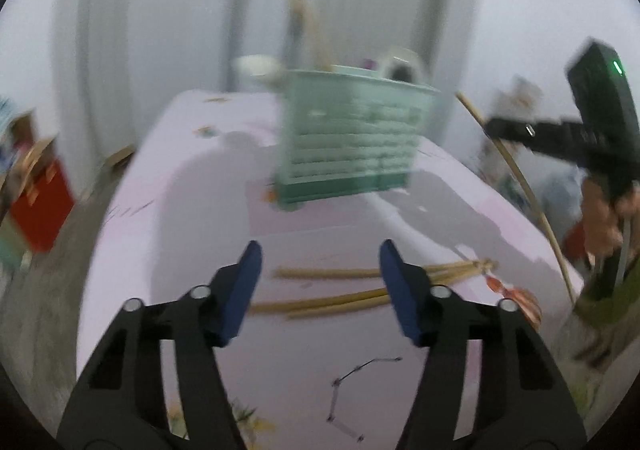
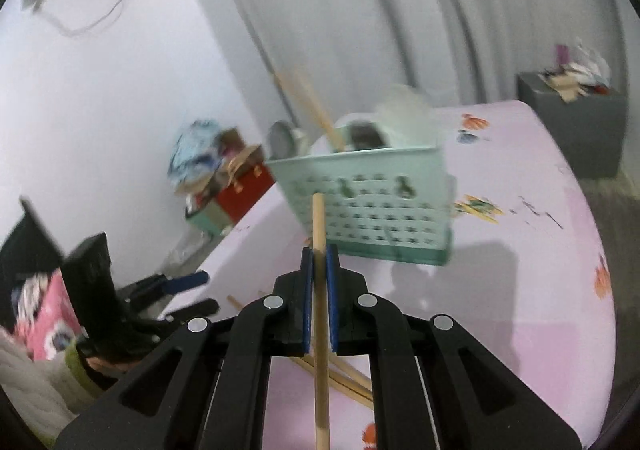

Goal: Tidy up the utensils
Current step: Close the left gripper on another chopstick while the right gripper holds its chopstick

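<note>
Chopsticks [image 1: 332,290] lie loose on the pink surface [image 1: 200,210], several pale wooden sticks in a rough bundle just past the left tongs' [image 1: 320,278] blue pads [image 1: 248,282]. Those tongs hang above the surface with their jaws wide apart and nothing between them.

One more chopstick [image 2: 319,310] is clamped in the right tongs [image 2: 319,290], whose blue pads [image 2: 307,302] press on it from both sides. It runs roughly upright through the grip, its upper end standing in front of the basket wall in the right wrist view and its lower end reaching down past the tongs' frame. In the left wrist view the same stick [image 1: 516,174] shows as a long bowed line at the right, held off the surface.

The mint-green perforated basket [image 2: 372,210] stands on the surface beyond both tongs, well apart from the loose sticks. Wooden handles [image 2: 316,110] lean out of its left side, and something pale and blurred sits in its right part; what it is I cannot tell. A metal cup [image 2: 284,138] is just behind the basket's left corner.

Beside the surface a red box [image 1: 40,202] sits on the floor, and a grey block [image 2: 580,130] with clutter on top stands at the far right.
</note>
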Demonstrator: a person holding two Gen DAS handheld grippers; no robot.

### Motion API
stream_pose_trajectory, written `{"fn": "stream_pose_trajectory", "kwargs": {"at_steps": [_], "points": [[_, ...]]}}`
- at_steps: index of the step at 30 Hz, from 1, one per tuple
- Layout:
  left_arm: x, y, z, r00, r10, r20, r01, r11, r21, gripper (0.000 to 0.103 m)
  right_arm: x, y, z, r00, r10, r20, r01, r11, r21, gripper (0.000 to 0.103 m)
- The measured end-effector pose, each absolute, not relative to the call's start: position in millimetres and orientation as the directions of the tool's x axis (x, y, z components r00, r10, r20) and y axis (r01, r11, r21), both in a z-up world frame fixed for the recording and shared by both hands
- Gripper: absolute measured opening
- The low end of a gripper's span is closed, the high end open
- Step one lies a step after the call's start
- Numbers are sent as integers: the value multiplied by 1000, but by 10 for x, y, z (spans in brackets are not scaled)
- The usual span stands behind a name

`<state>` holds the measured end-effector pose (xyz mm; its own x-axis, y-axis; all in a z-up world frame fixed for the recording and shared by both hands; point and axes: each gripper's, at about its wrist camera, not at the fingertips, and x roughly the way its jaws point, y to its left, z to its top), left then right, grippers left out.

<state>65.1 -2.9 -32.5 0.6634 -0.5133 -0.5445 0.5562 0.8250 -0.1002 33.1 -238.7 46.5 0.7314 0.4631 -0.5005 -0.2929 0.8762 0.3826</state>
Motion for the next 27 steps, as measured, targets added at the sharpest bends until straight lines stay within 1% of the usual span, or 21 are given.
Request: {"fn": "stream_pose_trajectory", "kwargs": {"at_steps": [2, 5, 8, 10, 12, 15, 18, 23, 25, 27], "points": [[694, -199, -337, 618, -547, -565, 626, 777, -68, 44, 297, -2487, 430, 740, 456, -495, -264, 873, 409, 7], [785, -477, -362, 531, -594, -605, 722, 691, -44, 36, 279, -2611, 384, 752, 444, -486, -233, 870, 434, 7], [834, -708, -412, 457, -617, -641, 792, 610, -22, 33, 246, -2672, 326, 760, 442, -476, -210, 861, 464, 7], [873, -910, -496, 427, -594, -681, 833, 552, 40, 30, 226, -2723, 292, 762, 441, -473, -199, 856, 477, 7], [912, -1053, -580, 388, -569, -725, 864, 499, 71, 27, 226, -2775, 270, 763, 442, -471, -190, 851, 490, 7], [951, -1209, -682, 335, -543, -770, 900, 426, 91, 27, 248, -2851, 231, 765, 445, -466, -179, 842, 509, 7], [1015, -1293, -789, 335, -499, -799, 908, 399, 132, 26, 274, -2903, 185, 765, 448, -463, -171, 834, 525, 7], [1123, -1389, -854, 362, -463, -809, 896, 412, 166, 26, 306, -2972, 97, 763, 457, -458, -159, 819, 551, 7], [1189, -1434, -843, 361, -452, -816, 891, 425, 159, 26, 309, -3000, 78, 764, 458, -454, -156, 814, 560, 7], [1253, -1447, -774, 337, -471, -815, 893, 435, 118, 26, 318, -3037, 68, 768, 460, -446, -154, 808, 569, 7]]}}
